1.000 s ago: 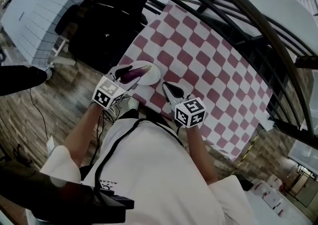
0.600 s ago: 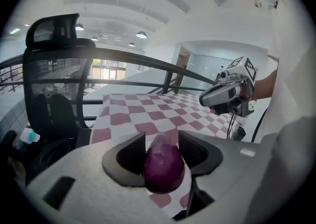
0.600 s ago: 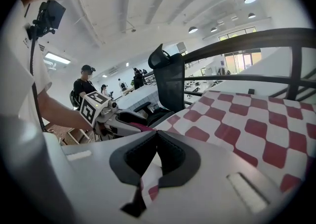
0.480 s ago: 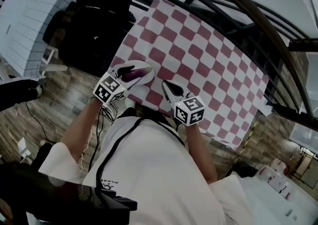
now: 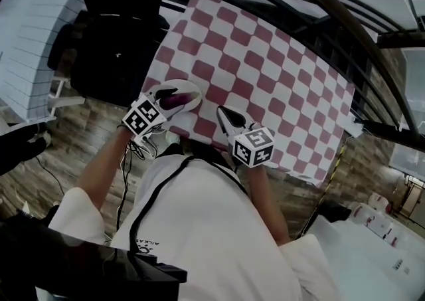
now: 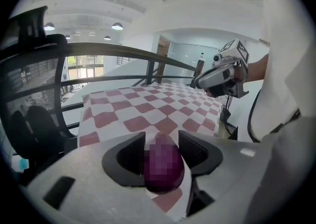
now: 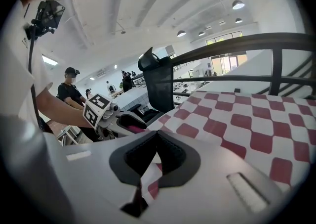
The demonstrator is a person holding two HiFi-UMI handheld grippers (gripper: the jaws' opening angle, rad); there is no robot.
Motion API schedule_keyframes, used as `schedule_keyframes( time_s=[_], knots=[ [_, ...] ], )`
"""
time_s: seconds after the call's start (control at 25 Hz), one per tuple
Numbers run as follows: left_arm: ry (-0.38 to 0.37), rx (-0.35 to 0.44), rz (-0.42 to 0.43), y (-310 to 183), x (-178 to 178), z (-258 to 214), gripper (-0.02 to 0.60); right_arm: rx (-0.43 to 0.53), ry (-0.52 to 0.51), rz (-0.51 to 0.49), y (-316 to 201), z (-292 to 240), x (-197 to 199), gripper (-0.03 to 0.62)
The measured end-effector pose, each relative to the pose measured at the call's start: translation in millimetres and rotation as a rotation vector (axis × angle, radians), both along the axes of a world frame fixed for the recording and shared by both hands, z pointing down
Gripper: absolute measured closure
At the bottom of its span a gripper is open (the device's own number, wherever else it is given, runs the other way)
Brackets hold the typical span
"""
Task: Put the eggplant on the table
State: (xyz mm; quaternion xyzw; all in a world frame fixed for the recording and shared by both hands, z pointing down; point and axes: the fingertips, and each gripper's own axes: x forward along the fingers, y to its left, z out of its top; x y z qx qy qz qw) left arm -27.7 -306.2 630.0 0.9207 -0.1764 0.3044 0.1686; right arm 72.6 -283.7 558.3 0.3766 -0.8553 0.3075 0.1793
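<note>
Head view: at the desk's (image 5: 279,74) near-left corner, left tongs (image 5: 174,99) grip the eggplant (image 6: 163,164) over a half-hidden plate (image 5: 190,86); right tongs (image 7: 157,142) clenched, empty.

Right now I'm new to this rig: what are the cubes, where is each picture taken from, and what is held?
There is no robot: a person holds a two-jaw gripper in each hand, and the patterned cubes are part of them. One picture looks down from the person's head; the other two look along each gripper's jaws. The left gripper is closed on a purple eggplant over a white plate at the near corner of the checked tablecloth. The right gripper is shut and empty.
</note>
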Motion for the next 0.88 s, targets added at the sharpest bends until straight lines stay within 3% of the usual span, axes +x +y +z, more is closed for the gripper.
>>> schedule_keyframes(
  time_s=[0.36,0.88],
  knots=[
    [-0.118,0.016,0.113,8,-14,28,0.368,-0.008,0.017,0.034,7,1,0,0.586],
    [-0.226,0.044,0.264,8,-16,59,0.373,-0.017,0.034,0.08,10,2,2,0.586]
  ],
)
